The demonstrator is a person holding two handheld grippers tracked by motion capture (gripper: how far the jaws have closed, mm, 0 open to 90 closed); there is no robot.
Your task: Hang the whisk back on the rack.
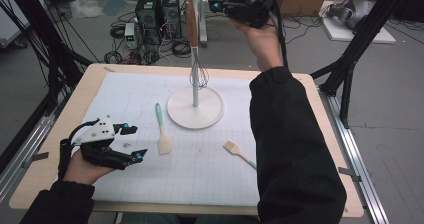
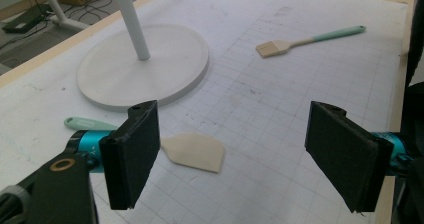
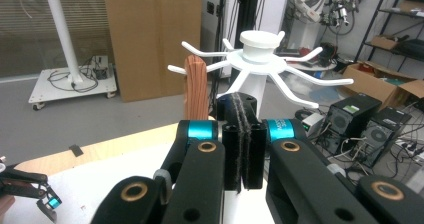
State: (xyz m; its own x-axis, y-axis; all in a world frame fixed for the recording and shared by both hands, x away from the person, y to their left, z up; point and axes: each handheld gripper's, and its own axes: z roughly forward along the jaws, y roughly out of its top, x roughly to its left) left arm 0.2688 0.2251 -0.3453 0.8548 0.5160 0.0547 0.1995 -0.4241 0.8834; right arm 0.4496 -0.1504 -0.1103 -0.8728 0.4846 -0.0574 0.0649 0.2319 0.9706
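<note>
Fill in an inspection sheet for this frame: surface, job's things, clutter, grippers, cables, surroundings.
Surface: wooden table under a white grid mat, faintly marked.
Job's things: white hook stand on the mat, a wooden-handled whisk hanging from it; spatula and pastry brush, both with teal handles, lying flat.
Clutter: nothing seen.
Grippers: left gripper low at the mat's left edge, fingers apart and empty; right gripper raised beside the stand's top, fingers pressed together, nothing between them.
Cables: loose black leads on the floor behind the table.
Surroundings: computer towers, cardboard sheet, black frame legs.
</note>
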